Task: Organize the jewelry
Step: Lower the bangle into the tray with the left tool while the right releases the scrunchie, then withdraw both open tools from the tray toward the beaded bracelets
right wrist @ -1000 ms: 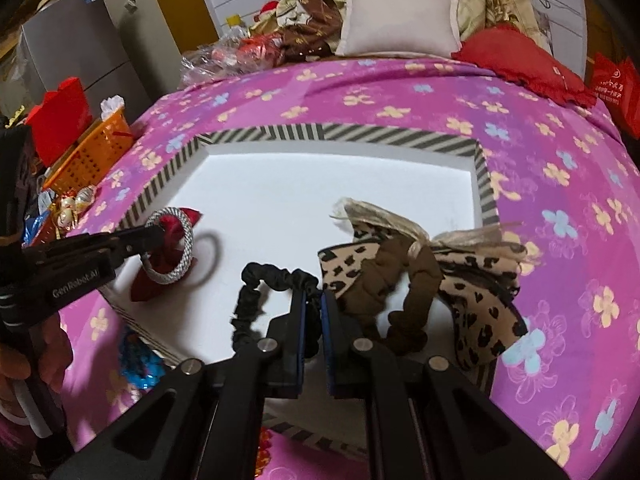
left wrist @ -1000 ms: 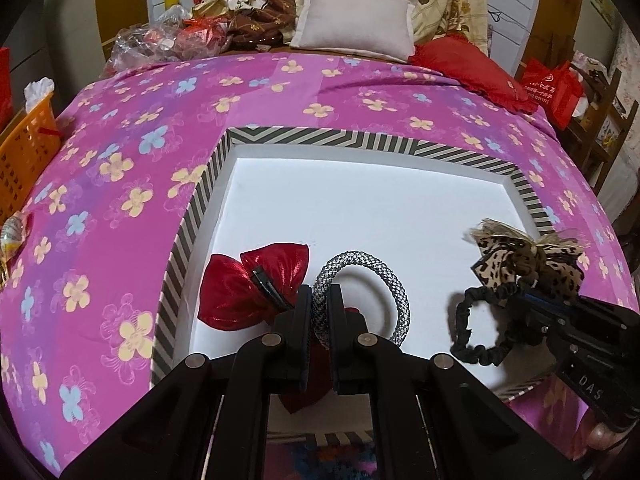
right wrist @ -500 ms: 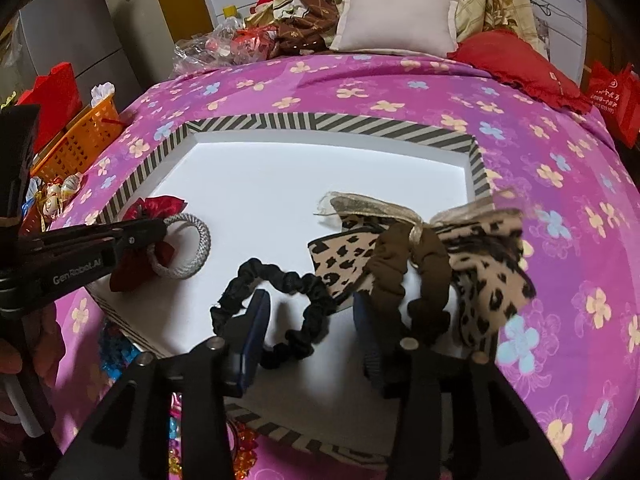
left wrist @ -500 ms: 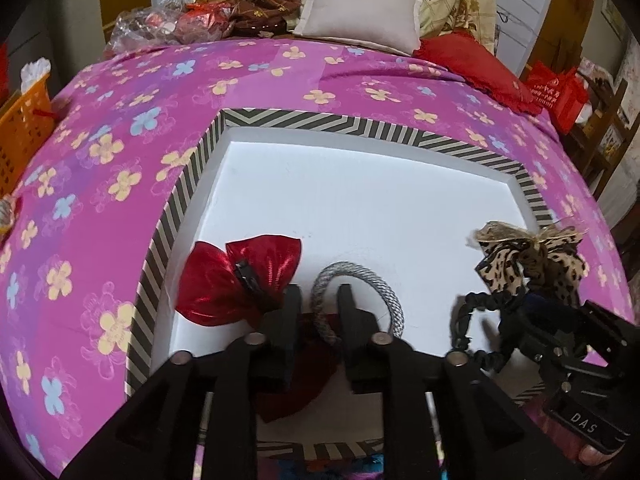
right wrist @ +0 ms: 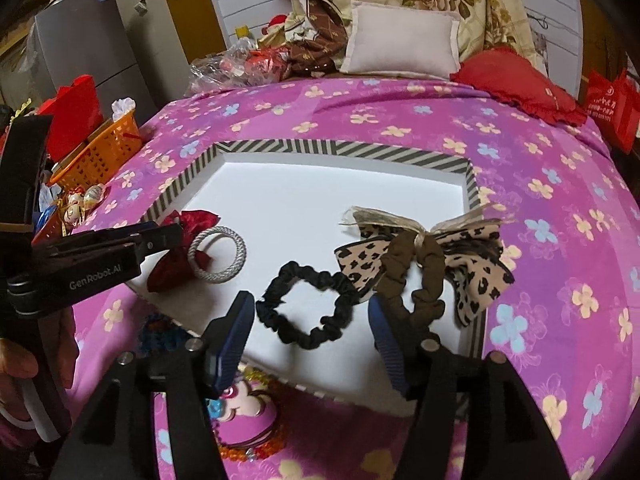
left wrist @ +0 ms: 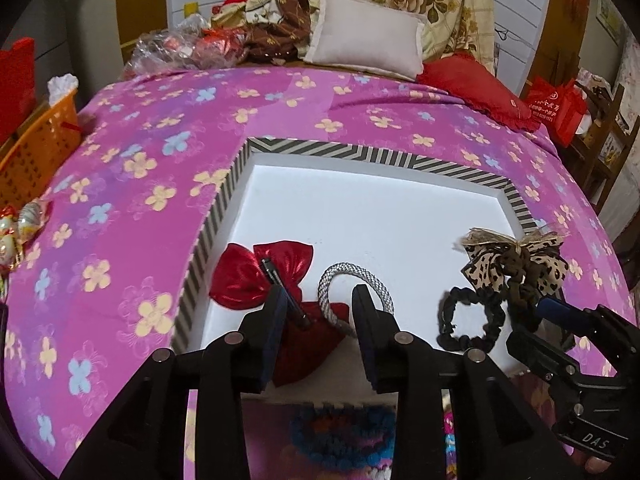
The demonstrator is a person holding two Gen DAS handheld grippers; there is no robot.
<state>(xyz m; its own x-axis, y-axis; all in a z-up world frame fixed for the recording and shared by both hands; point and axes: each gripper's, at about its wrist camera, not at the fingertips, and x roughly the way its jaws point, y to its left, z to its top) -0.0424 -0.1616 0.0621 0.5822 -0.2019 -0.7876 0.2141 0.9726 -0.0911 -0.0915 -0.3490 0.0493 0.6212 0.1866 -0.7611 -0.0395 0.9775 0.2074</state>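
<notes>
A white tray with a striped rim lies on the pink flowered bed. In it lie a red bow clip, a grey braided ring, a black scrunchie and a leopard bow on a brown scrunchie. My left gripper is open and empty, just behind the grey ring and red bow. My right gripper is open and empty, its jaws on either side of the black scrunchie's near edge.
An orange basket stands left of the bed. Pillows and a red cushion lie at the far end. Beaded and blue trinkets lie on the bed below the tray's near edge.
Both grippers opened and pulled back. The left let go of the grey ring, the right let go of the black scrunchie; both pieces now rest in the tray.
</notes>
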